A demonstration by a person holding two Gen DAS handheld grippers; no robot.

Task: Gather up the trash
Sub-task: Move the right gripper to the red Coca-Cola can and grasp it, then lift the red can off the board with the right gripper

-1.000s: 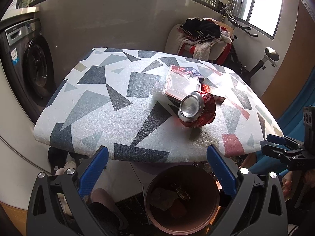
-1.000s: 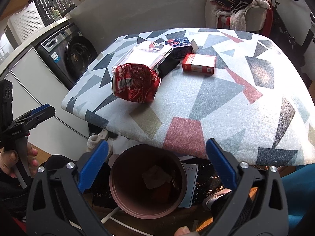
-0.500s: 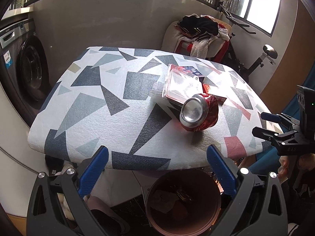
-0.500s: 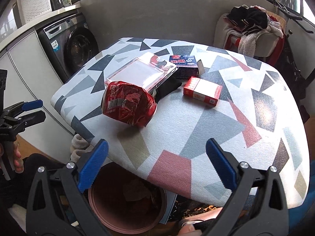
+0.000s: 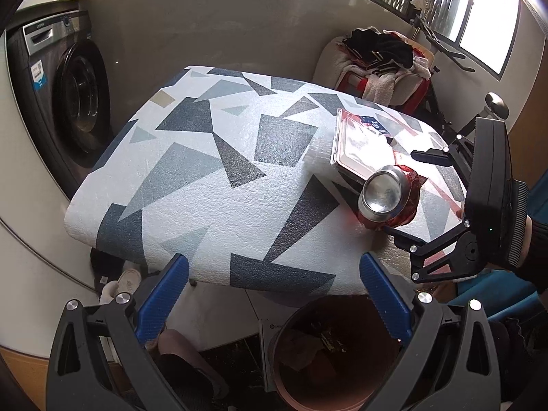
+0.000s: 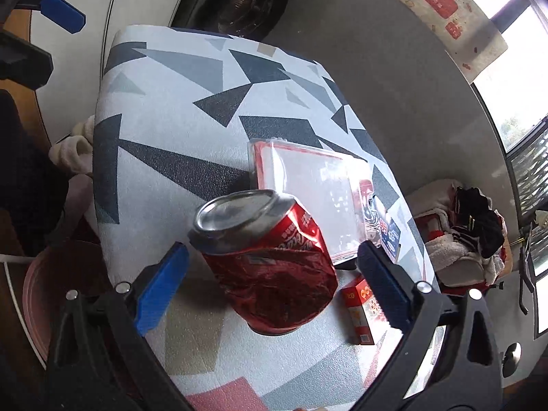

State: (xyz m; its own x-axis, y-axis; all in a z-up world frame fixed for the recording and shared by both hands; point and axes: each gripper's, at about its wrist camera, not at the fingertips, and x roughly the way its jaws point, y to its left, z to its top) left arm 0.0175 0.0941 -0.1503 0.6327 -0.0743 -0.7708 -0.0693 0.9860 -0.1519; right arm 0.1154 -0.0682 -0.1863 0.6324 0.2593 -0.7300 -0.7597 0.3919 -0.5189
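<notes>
A crushed red soda can (image 6: 270,267) lies on its side on the patterned table (image 5: 212,185); it also shows in the left wrist view (image 5: 388,198). My right gripper (image 6: 272,286) is open, its blue pads on either side of the can without closing on it. In the left wrist view the right gripper (image 5: 414,193) reaches in from the right around the can. My left gripper (image 5: 274,294) is open and empty, held off the table's near edge above a brown trash bin (image 5: 328,352). The bin also shows in the right wrist view (image 6: 51,294).
A clear plastic box (image 6: 308,202) lies just behind the can, with a red carton (image 6: 359,311) and a blue pack (image 6: 390,236) beside it. A washing machine (image 5: 65,102) stands left. A chair piled with clothes (image 5: 380,58) stands behind the table.
My right gripper has swung in over the table, turned, and come down around the red can. My left gripper has shifted slightly; the can has not moved.
</notes>
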